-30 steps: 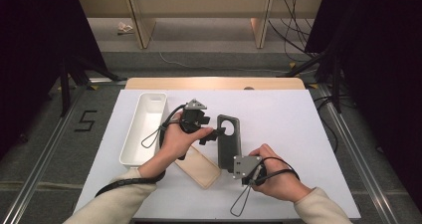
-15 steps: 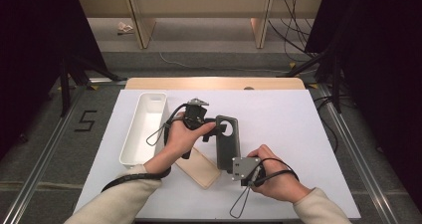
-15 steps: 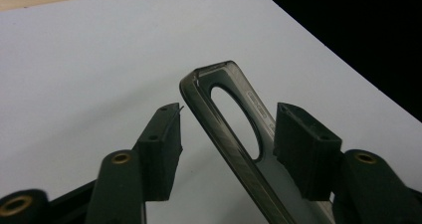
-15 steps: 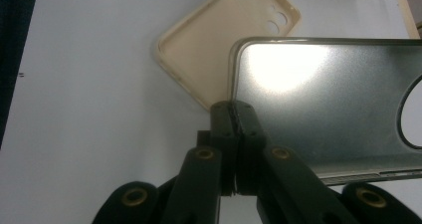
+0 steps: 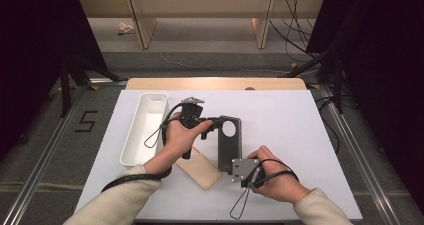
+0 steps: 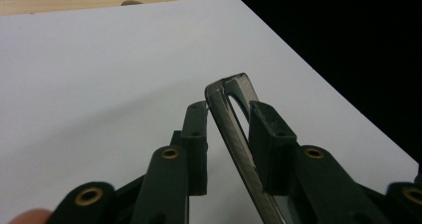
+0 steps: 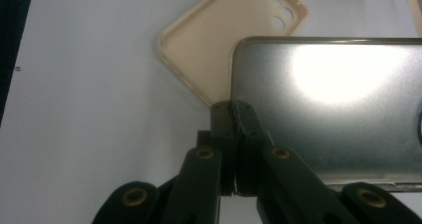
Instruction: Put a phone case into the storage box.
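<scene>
Grey case lies in the middle of the white table, its long axis running from the person toward the far edge, camera hole at the far end. In the high view the right gripper meets its near end and the left gripper comes in from the left at its far corner, so each hand is close to one end. A beige case lies flat and slanted just left of the grey one, partly under the left hand. A white tray stands farther left, apart from both cases.

In the left gripper view the case's edge runs up between the two jaws, seen edge-on, so it seems lifted off the table at this end. The jaws have just been closing with that wall between them. The right jaw sits against it; a narrow gap shows on the left, so I judge the grip not yet made.

In the right gripper view the jaws are pinched together on the case's near left corner, its shiny face spreading away to the right. The beige case lies beyond, open side up.

With one end held, the coming move likely turns on the left jaws closing squarely across the thin wall.
</scene>
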Available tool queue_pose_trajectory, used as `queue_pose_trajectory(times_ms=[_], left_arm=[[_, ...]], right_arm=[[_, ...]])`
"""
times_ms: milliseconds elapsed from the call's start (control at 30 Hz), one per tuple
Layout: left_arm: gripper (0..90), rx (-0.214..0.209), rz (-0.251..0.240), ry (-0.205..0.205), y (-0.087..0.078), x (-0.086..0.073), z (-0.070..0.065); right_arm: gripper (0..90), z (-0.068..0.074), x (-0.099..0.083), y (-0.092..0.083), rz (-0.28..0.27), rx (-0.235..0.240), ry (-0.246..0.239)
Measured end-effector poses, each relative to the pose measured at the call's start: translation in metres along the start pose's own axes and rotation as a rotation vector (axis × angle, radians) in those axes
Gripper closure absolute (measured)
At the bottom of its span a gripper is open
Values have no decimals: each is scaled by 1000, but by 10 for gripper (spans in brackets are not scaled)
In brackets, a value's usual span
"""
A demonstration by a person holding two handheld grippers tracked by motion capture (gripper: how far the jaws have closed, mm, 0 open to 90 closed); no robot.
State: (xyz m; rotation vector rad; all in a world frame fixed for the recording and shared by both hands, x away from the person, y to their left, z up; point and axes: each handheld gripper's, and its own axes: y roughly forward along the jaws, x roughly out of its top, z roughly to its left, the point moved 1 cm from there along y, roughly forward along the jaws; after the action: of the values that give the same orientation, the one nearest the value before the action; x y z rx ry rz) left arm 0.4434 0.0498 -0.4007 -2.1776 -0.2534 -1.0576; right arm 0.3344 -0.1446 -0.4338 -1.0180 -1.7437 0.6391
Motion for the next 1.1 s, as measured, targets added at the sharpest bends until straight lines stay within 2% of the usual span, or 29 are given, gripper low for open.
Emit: queue_pose_trajectory(times_ms=[200, 333, 367, 433, 500, 533, 633, 767, 867, 900, 967, 1000, 1100], left_arm=[[758, -57, -42, -57, -4, 1, -3], [793, -100, -56, -65, -6, 2, -10], [798, -100, -56, -65, -6, 2, -10], [803, -110, -58, -51, -6, 3, -14], [818, -91, -62, -4, -7, 3, -17], [881, -79, -74, 25, -8, 2, -18], [880, -87, -81, 32, -9, 2, -19], [881, -60, -98, 79, -12, 4, -20], [882, -57, -107, 83, -13, 4, -19], [882, -47, -115, 87, -13, 5, -19], [883, -42, -117, 91, -14, 5, -19], [883, -33, -123, 98, -14, 5, -19], [883, -21, -127, 102, -15, 4, -18]], right_arm=[[897, 0, 0, 3, 11, 2, -2], [896, 1, 0, 5, 19, 0, 1], [896, 1, 0, 5, 19, 0, 1], [892, 1, 0, 6, 24, 3, -1], [882, 1, -1, 7, 26, -7, 7], [859, -1, -3, 6, 13, -6, 23], [833, -3, -3, 3, -10, 2, 45], [795, -3, -3, 1, -28, -8, 56], [751, -3, -1, -1, -44, -10, 74], [717, -3, 1, -4, -80, -22, 91], [703, -4, 1, -5, -90, -31, 96], [670, -5, 2, -7, -115, -44, 123], [644, -7, 2, -9, -136, -49, 148]])
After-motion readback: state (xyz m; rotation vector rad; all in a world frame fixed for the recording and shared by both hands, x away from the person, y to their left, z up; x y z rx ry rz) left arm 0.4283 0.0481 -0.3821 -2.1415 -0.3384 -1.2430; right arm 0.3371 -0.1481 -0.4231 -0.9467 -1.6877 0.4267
